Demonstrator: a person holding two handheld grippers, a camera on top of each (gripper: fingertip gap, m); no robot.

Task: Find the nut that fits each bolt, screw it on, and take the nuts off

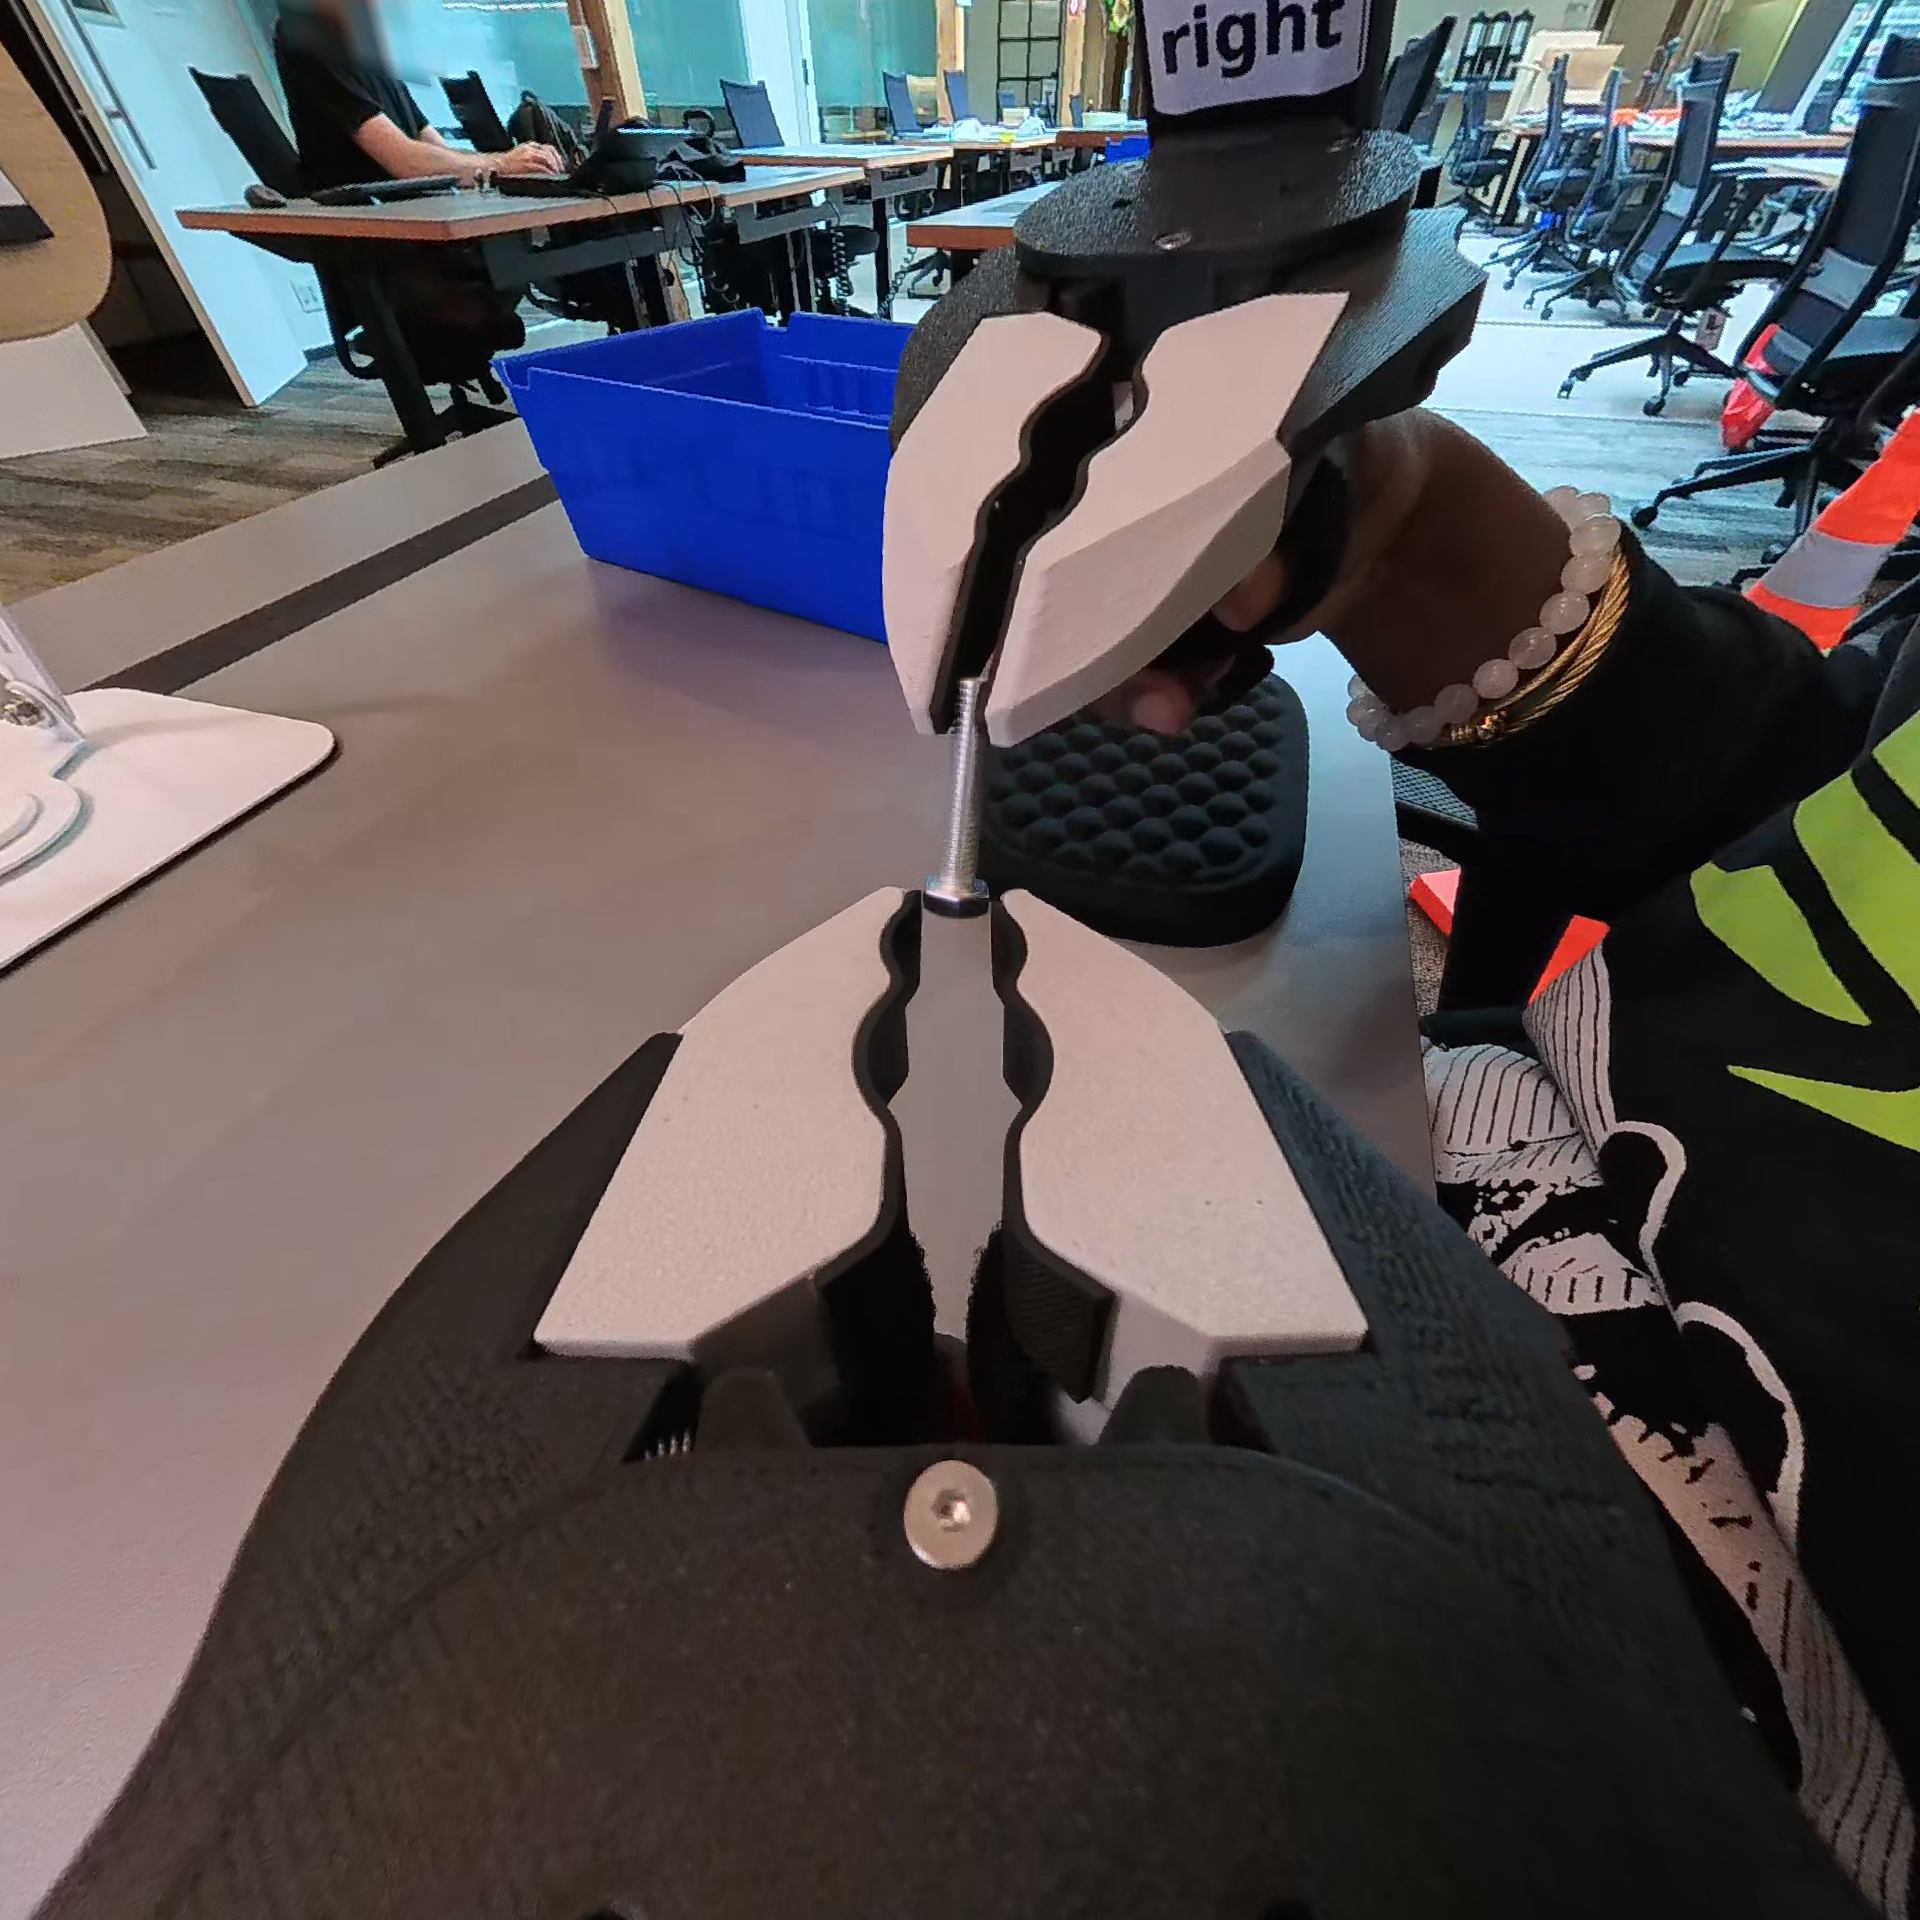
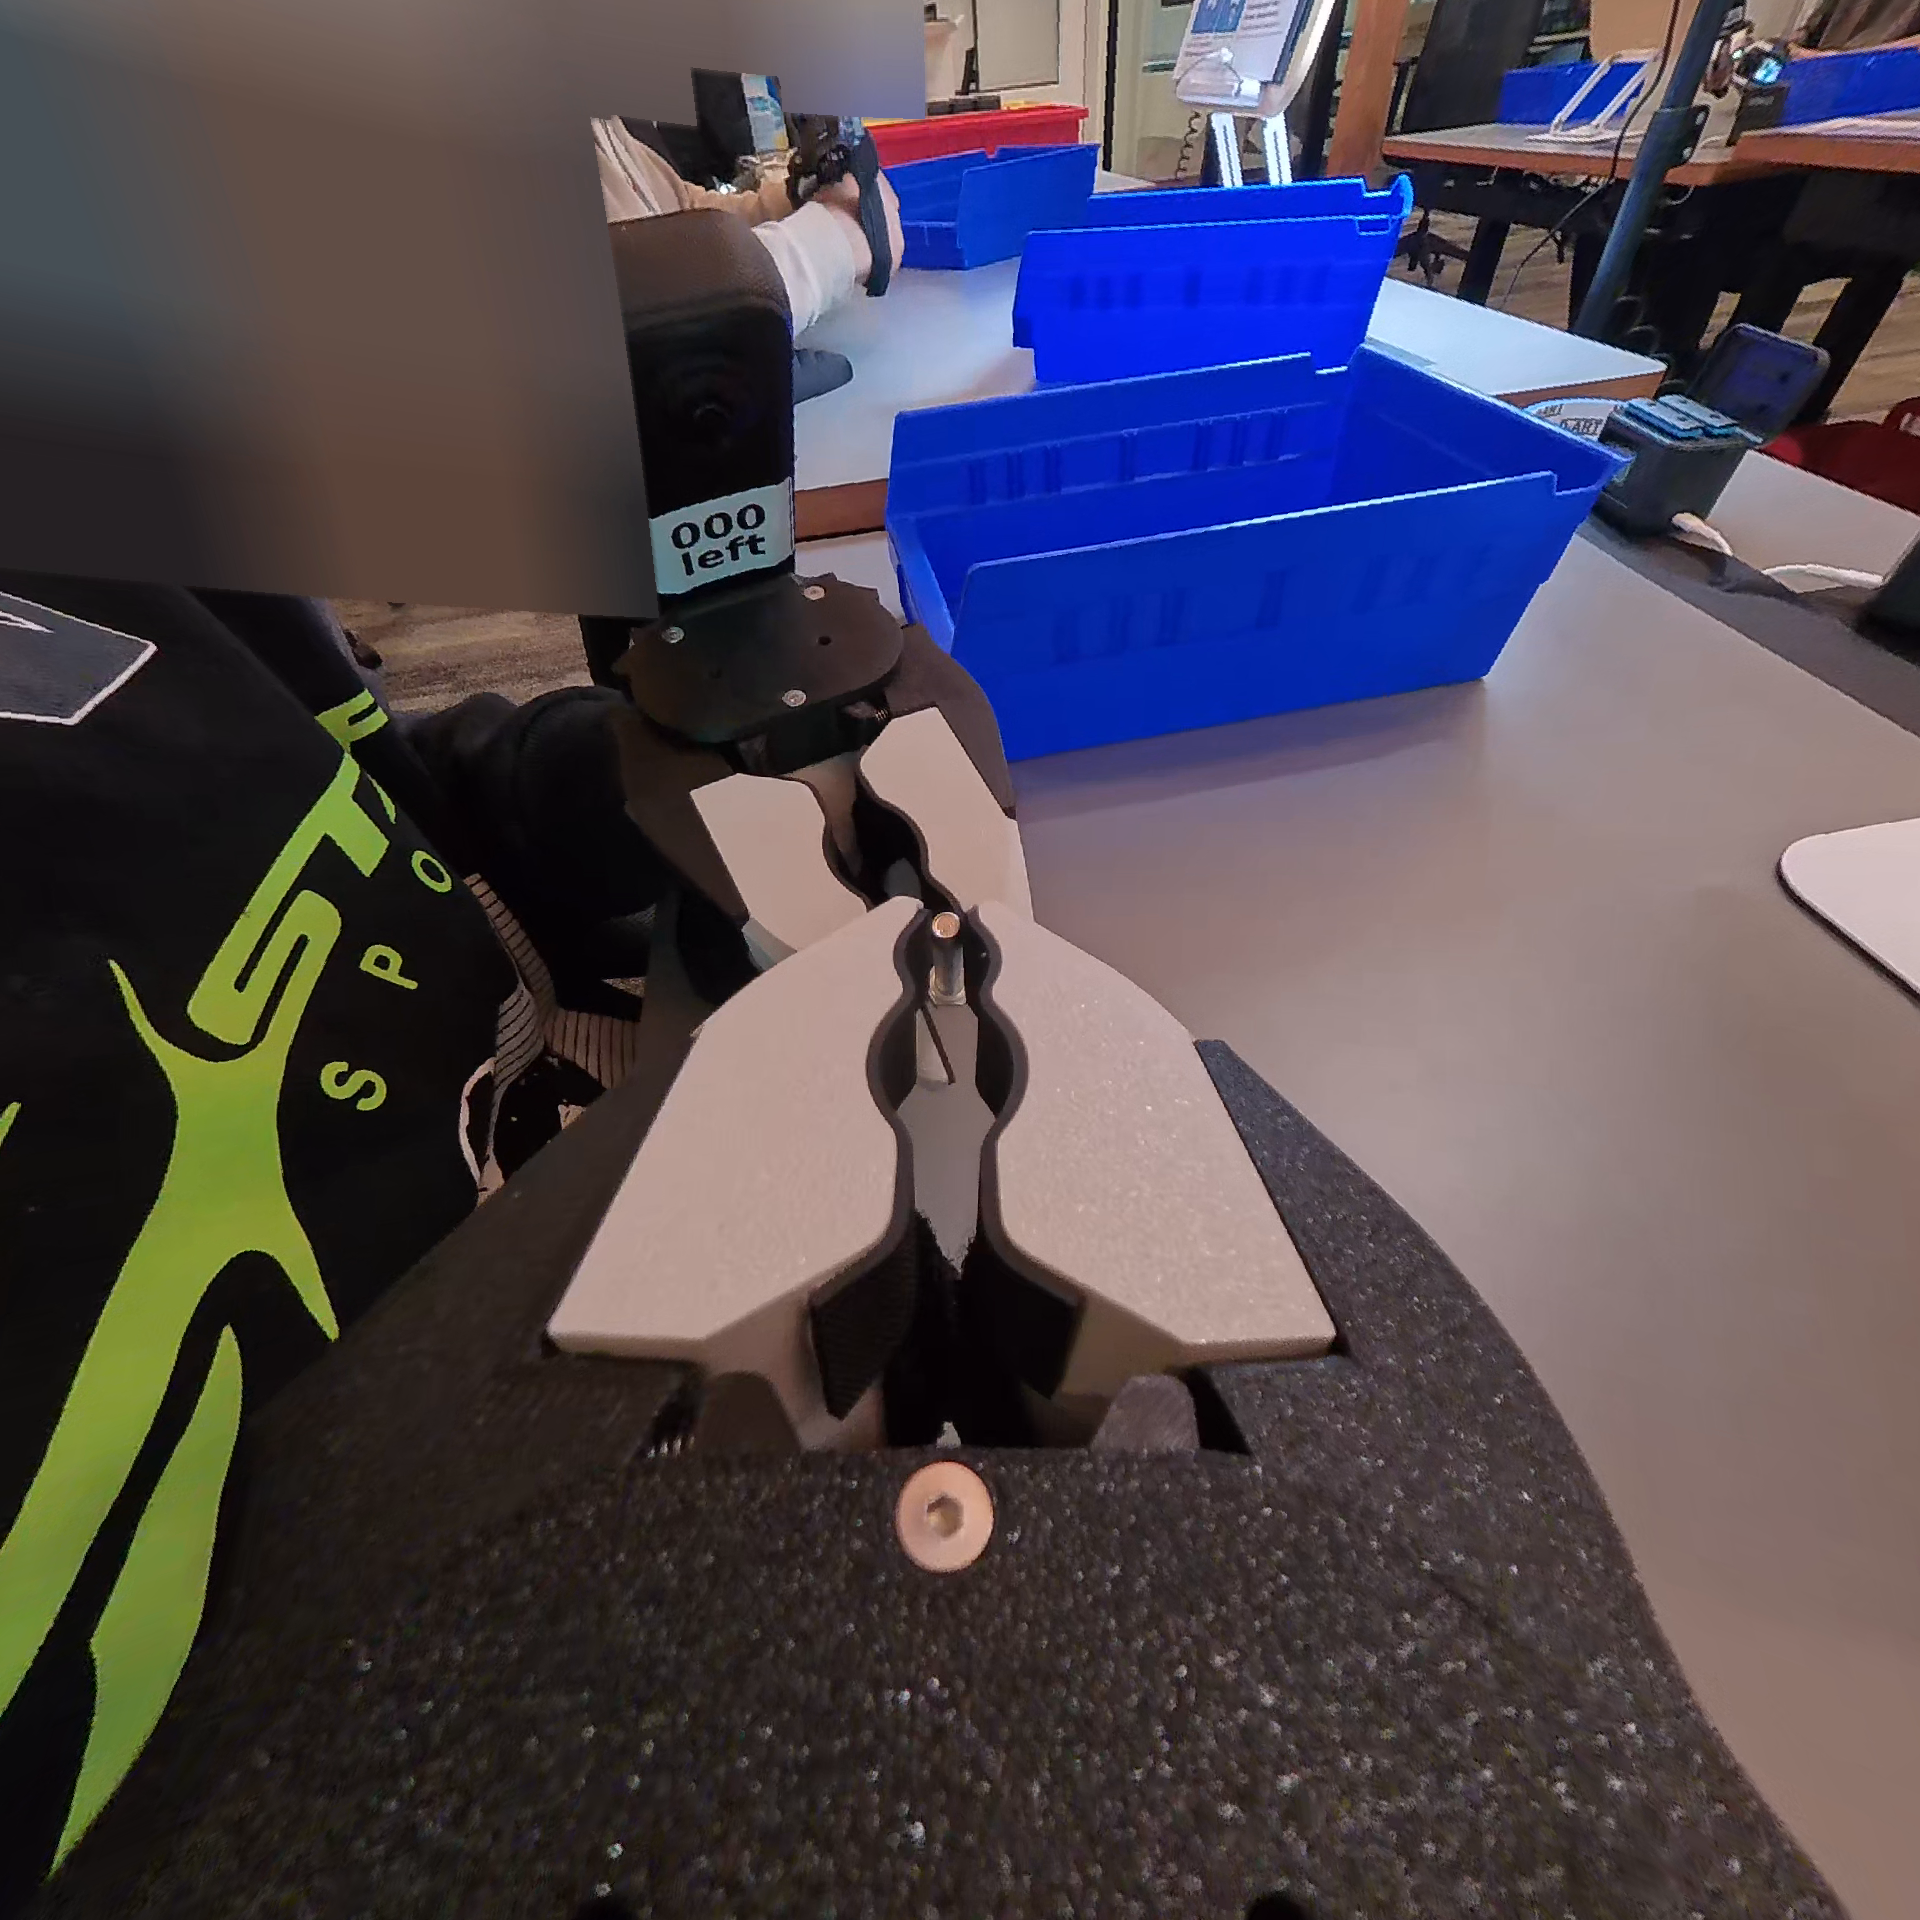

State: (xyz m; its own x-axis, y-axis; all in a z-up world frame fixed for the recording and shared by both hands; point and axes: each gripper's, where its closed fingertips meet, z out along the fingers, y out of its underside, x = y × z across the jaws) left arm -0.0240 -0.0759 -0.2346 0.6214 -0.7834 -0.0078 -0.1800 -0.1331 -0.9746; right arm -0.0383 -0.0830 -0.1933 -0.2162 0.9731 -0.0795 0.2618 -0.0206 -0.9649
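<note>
From the left wrist view, the left gripper [image 1: 956,902] pinches a small silver hex nut [image 1: 955,896] at its fingertips, while the right gripper [image 1: 961,717], descending from above, clamps the top of a long silver threaded bolt [image 1: 960,795] over the grey table [image 1: 499,894], near a blue plastic bin [image 1: 717,457]. From the right wrist view, the bolt [image 2: 945,961] sits between the right gripper's narrowed fingers. A tilted bolt could cross-thread or slip free.

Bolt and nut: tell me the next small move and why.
Probably turn the nut with the left hand-held gripper while the right hand-held gripper holds the bolt steady: the nut sits at the bolt's lower end, both pinched above the table.
</note>
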